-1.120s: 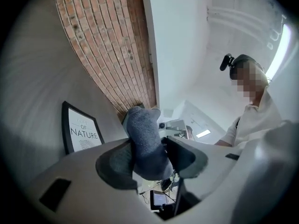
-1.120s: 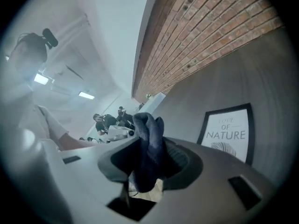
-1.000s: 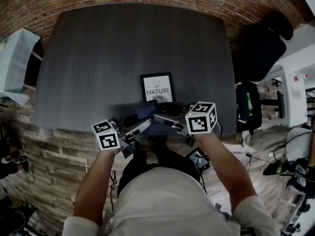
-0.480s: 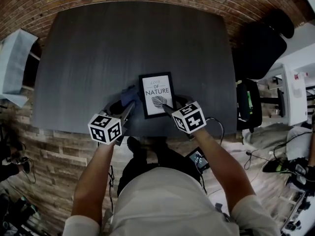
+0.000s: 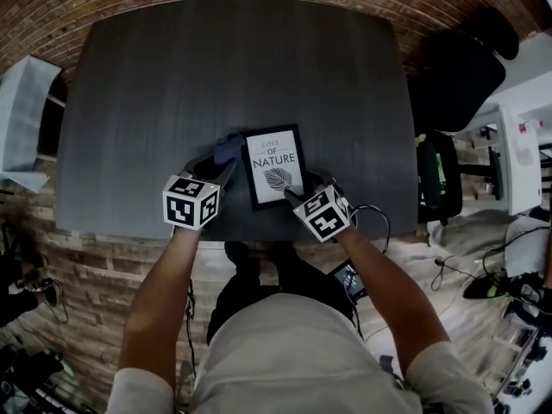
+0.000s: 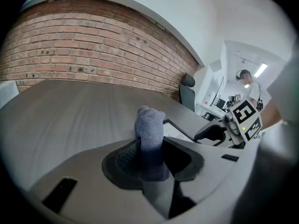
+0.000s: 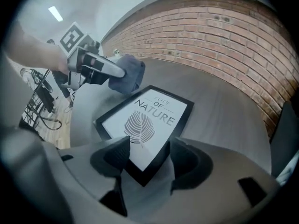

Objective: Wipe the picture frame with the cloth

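A black picture frame point(image 5: 273, 164) with a leaf print lies flat on the dark table point(image 5: 216, 67), near its front edge. My left gripper point(image 5: 226, 166) is shut on a blue-grey cloth point(image 5: 228, 149) just off the frame's left edge; the cloth point(image 6: 149, 134) sticks up between its jaws. My right gripper point(image 5: 297, 188) is at the frame's near right corner. That corner of the frame point(image 7: 149, 125) lies between the right gripper's point(image 7: 145, 155) jaws, which are opening and stand wide. The cloth point(image 7: 126, 78) hovers at the frame's far corner.
A black office chair point(image 5: 457, 76) stands past the table's right side. A pale bundle point(image 5: 26, 110) lies off the left end. A brick wall runs behind the table. Cables and a small screen point(image 5: 348, 279) are on the floor by the person's feet.
Both grippers moved away from the person's body and down to the table. The left one carried the cloth to the frame's left side; the right one came around the frame's near corner.
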